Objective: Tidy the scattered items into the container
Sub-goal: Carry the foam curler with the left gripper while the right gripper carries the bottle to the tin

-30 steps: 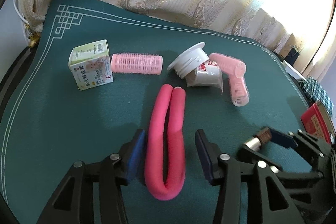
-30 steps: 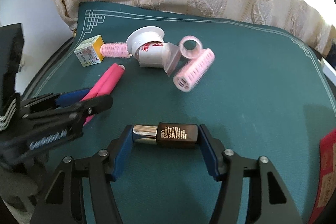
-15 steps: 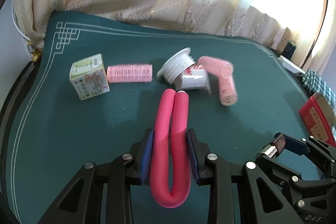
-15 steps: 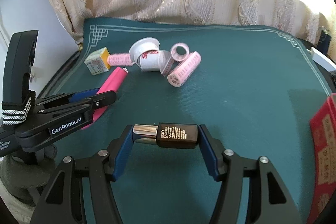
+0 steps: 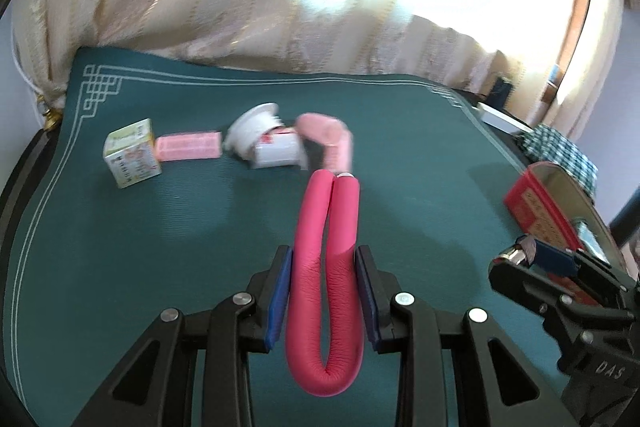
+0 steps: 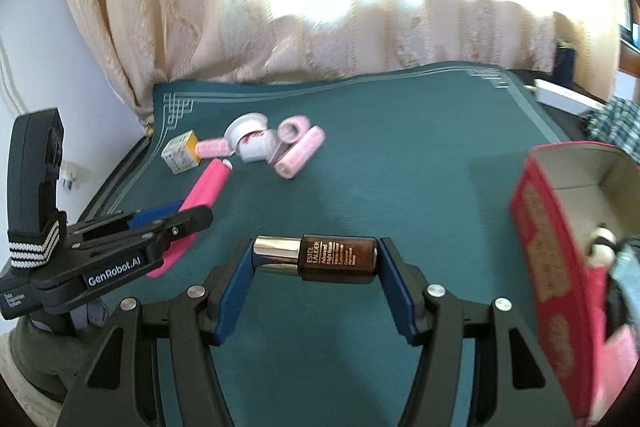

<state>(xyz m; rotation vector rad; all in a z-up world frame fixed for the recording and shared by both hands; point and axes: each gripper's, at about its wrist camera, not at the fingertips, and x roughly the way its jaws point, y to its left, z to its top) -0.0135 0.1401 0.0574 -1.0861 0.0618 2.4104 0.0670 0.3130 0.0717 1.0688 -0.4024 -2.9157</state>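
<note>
My left gripper (image 5: 323, 291) is shut on a bent pink foam roller (image 5: 326, 267), folded into a U and lifted off the green mat (image 5: 160, 235). In the right wrist view that left gripper (image 6: 172, 223) and the pink foam roller (image 6: 208, 187) show at the left. My right gripper (image 6: 316, 259) is shut on a small brown bottle (image 6: 336, 257) with a silver cap, held crosswise. The red box (image 6: 548, 267), open-topped with small items inside, stands at the right; the red box (image 5: 536, 211) also shows at the right of the left wrist view.
At the back of the mat lie a small yellow-green carton (image 5: 130, 153), a pink hair roller (image 5: 188, 146), a white tipped cup (image 5: 266, 141) and two more pink hair rollers (image 6: 298, 151). A curtain (image 6: 240, 27) hangs behind. A checked cloth (image 5: 560, 151) lies past the mat's right edge.
The left gripper closed on the pink foam roller and lifted it. Both grippers have risen and moved towards the red box, which has come into fuller view at the right.
</note>
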